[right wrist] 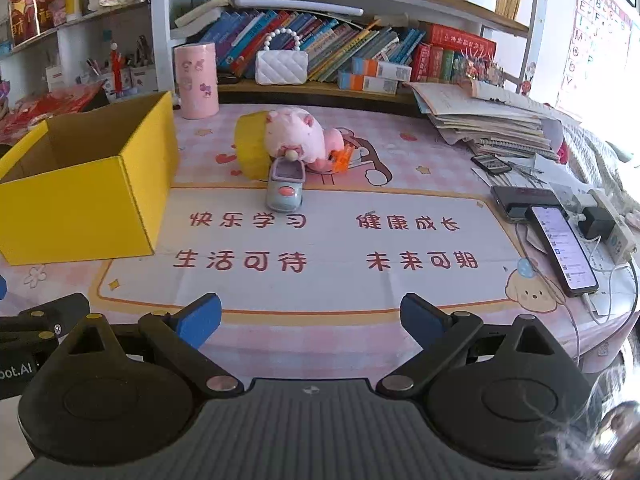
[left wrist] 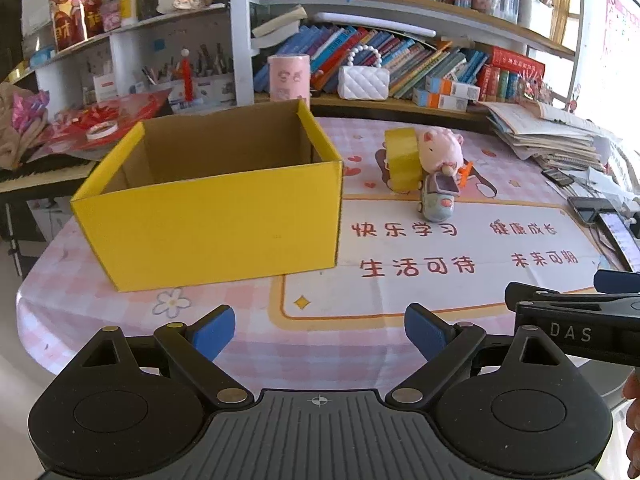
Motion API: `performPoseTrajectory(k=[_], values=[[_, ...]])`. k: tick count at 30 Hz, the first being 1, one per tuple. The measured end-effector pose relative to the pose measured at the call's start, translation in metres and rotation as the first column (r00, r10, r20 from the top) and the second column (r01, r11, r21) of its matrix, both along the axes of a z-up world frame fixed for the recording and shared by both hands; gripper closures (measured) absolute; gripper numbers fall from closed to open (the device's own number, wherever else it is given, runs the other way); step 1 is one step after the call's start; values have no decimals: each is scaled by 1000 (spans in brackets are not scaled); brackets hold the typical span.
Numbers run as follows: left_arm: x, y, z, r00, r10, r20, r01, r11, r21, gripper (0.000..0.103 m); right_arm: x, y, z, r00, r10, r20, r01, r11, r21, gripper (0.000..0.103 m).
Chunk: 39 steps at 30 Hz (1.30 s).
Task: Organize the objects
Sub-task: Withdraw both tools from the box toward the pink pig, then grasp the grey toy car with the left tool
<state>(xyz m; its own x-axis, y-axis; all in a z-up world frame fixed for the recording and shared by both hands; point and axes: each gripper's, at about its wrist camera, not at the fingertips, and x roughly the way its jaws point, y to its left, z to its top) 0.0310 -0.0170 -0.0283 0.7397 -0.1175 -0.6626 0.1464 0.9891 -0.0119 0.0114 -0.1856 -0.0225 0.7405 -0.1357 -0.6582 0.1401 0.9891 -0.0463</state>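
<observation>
The toys are bunched ahead of the right tool [right wrist: 310, 318]: the toy car [right wrist: 285, 190] touches the plush pig [right wrist: 298, 138] and yellow tape roll [right wrist: 250, 148], so grabbing one could drag the others. Both tools, including the left tool [left wrist: 320, 330], are spread wide, empty, touching nothing. The yellow box [left wrist: 216, 208] sits ahead-left.

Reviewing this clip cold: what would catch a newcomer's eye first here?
The open, empty-looking yellow cardboard box dominates the left of the pink patterned tablecloth. To its right sits a small cluster: a pink plush pig leaning on a yellow tape roll, with a grey-blue toy car in front. Both grippers, left and right, hover open.
</observation>
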Motion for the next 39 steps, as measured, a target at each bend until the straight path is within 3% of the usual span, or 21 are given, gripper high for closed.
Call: performPoseTrajectory(k=[9, 15, 25, 39], values=[[24, -26, -6, 999, -40, -21, 40, 999, 0, 10, 25, -23, -6, 1000, 8, -20, -8, 1000, 18, 7], [42, -54, -6, 997, -77, -12, 77, 997, -27, 12, 44, -49, -3, 1000, 5, 2, -5, 999, 40, 13], [83, -105, -8, 996, -84, -23, 83, 995, -46, 20, 81, -102, 0, 999, 10, 33, -12, 998, 62, 17], [166, -162, -28, 998, -67, -11, 67, 998, 6, 26, 137, -148, 14, 995, 18, 103, -27, 996, 91, 17]])
